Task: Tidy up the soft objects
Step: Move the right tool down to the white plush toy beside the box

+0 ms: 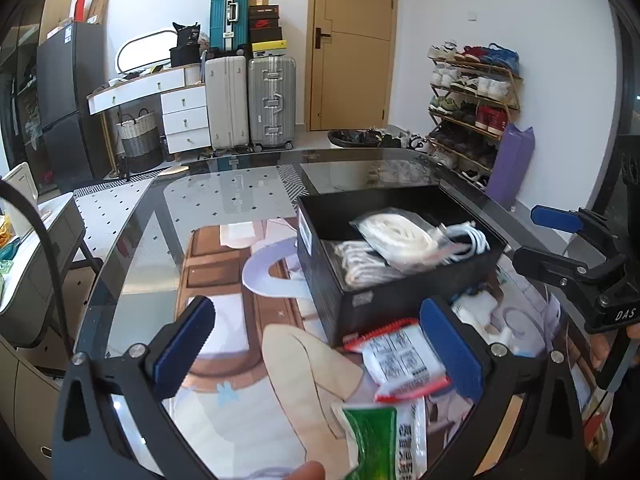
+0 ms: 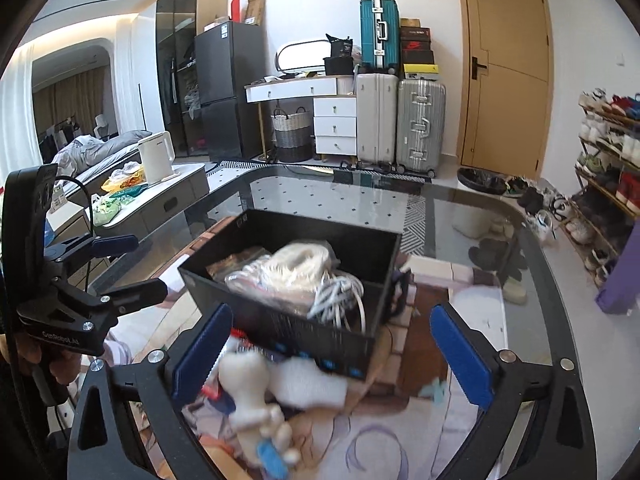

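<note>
1. Right hand-held gripper (image 2: 332, 364) spread wide over the near part of the table (image 2: 500, 216), blue pads apart, nothing pinched between them.
2. Just off its left pad, a blurred white plush toy (image 2: 256, 392) with a blue bit at its lower end, loose, not gripped; whether airborne or lying flat cannot be told.
3. Left hand-held gripper (image 1: 320, 348) also gaping, pads well apart, gripping nothing.
4. By its right pad, a red-edged white packet (image 1: 400, 360) lying on the table, near side of the box; closer to the near edge, a green-and-white packet (image 1: 380, 440).
5. Straight ahead of both: black box (image 1: 400, 300), open-topped, sitting on the printed mat (image 1: 224, 264) spread across the glass table.
6. Inside the box: bagged white rope (image 1: 400, 236) on top, a coil of white cable (image 1: 472, 240) toward the right wall, another clear-wrapped white bundle (image 1: 360, 264) at the near-left.
7. Beyond the far edge of the table: suitcases (image 1: 248, 100), a white dresser (image 1: 180, 104), a wooden door (image 1: 352, 40), a shoe rack (image 1: 472, 104) off right.
</note>
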